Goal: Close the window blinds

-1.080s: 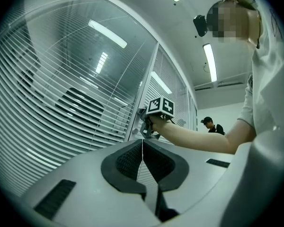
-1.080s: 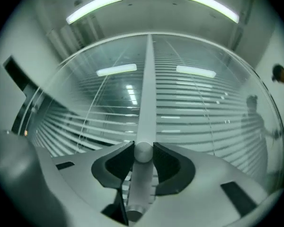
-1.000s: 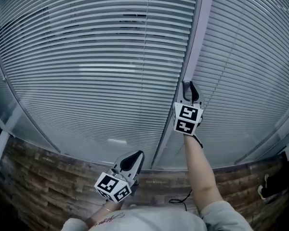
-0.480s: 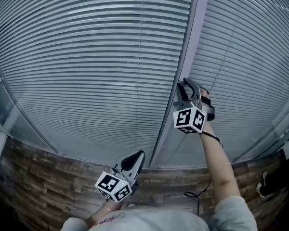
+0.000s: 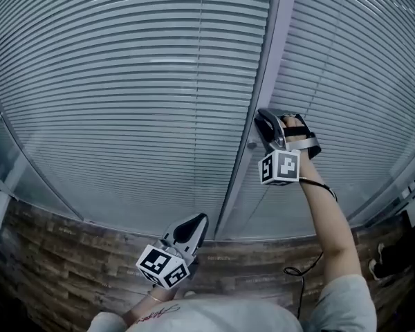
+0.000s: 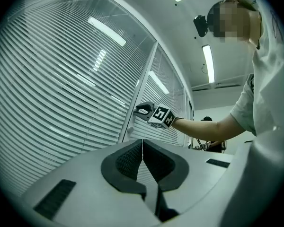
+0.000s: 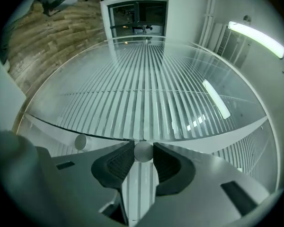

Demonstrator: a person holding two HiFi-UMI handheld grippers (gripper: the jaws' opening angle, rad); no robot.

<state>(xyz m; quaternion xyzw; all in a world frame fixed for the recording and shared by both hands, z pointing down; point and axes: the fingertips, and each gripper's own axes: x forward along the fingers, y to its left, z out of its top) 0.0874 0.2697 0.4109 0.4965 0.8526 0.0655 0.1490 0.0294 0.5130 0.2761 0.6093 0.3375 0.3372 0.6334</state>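
Turning step, by the look of the grip: right gripper (image 5: 266,124) clamped on the round knob (image 7: 143,152) on the frame (image 5: 266,68), jaws partly apart around it (a second knob (image 7: 80,142) just beside, untouched). Blinds (image 5: 124,81) on both sides of the frame. Left gripper (image 5: 196,223) closed, empty, low beside the frame. Next, probably: more twisting, without slipping off.

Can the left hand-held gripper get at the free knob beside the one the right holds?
Probably yes. The free knob lies bare on the frame, nothing between it and the left hand-held gripper; the right hand-held gripper clamps the neighbouring knob. The left's jaws are shut, though.
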